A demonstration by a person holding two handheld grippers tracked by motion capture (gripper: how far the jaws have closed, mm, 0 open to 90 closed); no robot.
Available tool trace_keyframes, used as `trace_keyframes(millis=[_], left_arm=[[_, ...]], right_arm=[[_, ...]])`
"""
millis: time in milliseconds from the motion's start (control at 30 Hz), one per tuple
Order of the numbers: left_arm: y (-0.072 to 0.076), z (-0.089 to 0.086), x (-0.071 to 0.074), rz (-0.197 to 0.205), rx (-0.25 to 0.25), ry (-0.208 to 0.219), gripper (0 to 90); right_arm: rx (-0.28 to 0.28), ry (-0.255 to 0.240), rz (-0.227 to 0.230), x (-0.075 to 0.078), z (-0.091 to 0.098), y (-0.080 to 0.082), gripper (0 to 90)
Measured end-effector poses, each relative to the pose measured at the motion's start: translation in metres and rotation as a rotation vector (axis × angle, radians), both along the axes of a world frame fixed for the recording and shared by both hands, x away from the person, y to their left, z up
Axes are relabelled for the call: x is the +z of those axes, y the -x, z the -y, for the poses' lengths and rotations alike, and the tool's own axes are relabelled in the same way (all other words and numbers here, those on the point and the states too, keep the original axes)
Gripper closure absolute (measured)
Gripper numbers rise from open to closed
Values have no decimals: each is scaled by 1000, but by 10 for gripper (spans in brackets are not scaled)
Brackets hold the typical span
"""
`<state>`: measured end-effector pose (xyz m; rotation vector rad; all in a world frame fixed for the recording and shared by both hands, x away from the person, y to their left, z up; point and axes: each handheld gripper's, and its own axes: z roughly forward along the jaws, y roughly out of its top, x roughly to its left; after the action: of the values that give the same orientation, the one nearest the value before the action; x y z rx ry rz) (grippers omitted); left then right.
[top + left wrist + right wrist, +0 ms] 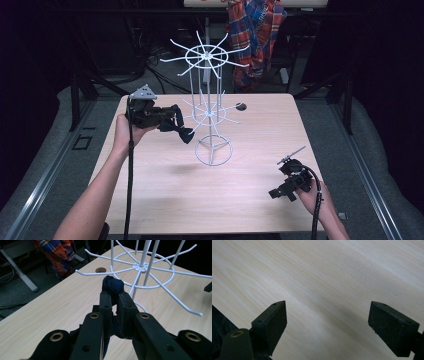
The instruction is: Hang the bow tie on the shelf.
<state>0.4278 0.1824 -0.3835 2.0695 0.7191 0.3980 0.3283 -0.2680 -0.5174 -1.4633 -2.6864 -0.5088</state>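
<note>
A white wire rack (209, 107) with two tiers of spokes stands on the wooden table (165, 195). My left gripper (186, 134) is held above the table's left part, just left of the rack's lower tier, shut on a dark blue piece of cloth (180, 131). In the left gripper view the cloth (113, 285) bulges out past the pads (106, 301), close to a spoke of the rack (142, 267). My right gripper (276, 192) rests low near the table's front right corner. Its jaws stand wide open over bare wood (327, 290) in the right gripper view, midpoint (328, 315).
A round hole (240, 106) is in the table behind the rack. A plaid cloth (256, 35) hangs beyond the far edge. Dark floor and metal rails flank the table. Each gripper trails a black cable toward the near edge.
</note>
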Motion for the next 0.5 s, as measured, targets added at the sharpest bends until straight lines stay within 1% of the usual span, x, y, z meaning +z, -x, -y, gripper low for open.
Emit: trace_keyframes(millis=[367,467,500], left_arm=[[-7,9,0,5,7,-14,825],[-9,12,0,7,7,-22,824],[-9,13,0,8,3,-31,824]], right_arm=[[1,-1,0,0,0,0,151],[1,-1,0,0,0,0,151],[1,-1,0,0,0,0,150]])
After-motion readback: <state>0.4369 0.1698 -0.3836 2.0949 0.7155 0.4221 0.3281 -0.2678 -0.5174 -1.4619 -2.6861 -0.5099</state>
